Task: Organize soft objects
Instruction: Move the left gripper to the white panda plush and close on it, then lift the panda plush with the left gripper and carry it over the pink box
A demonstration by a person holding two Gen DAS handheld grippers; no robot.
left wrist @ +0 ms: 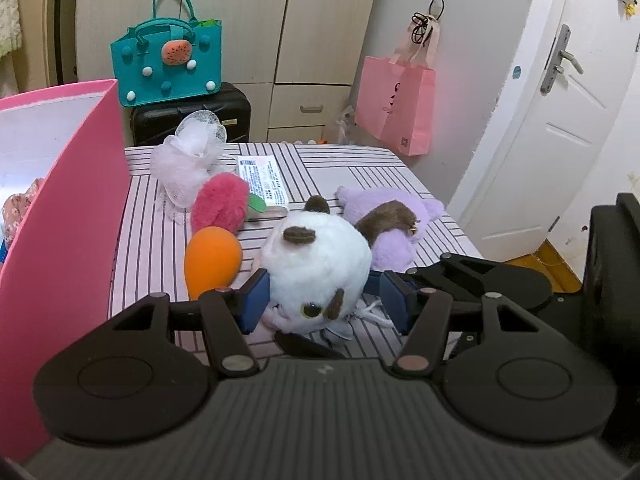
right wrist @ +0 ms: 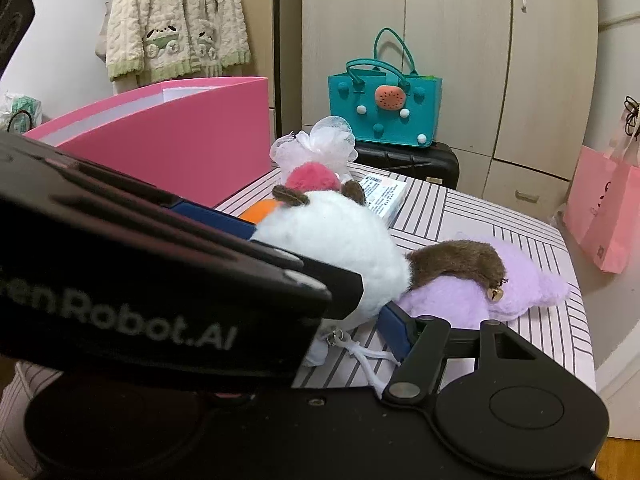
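Note:
A white plush cat (left wrist: 316, 264) with brown ears and tail lies on the striped table (left wrist: 352, 168). My left gripper (left wrist: 320, 300) is open around it: the left pad touches its side, the right pad stands a little off. The plush also shows in the right wrist view (right wrist: 332, 236). An orange soft egg (left wrist: 212, 260), a pink fuzzy toy (left wrist: 220, 204), a white mesh puff (left wrist: 188, 160) and a purple plush (left wrist: 392, 216) lie around it. In the right wrist view the left gripper's body (right wrist: 160, 280) hides my right gripper's left finger; the right finger (right wrist: 396, 332) shows.
A tall pink box (left wrist: 68, 208) stands at the table's left. A white packet (left wrist: 262, 178) lies behind the toys. A teal felt bag (left wrist: 168, 56) sits on a black suitcase (left wrist: 192, 116). A pink paper bag (left wrist: 396, 104) hangs by the white door (left wrist: 560, 120).

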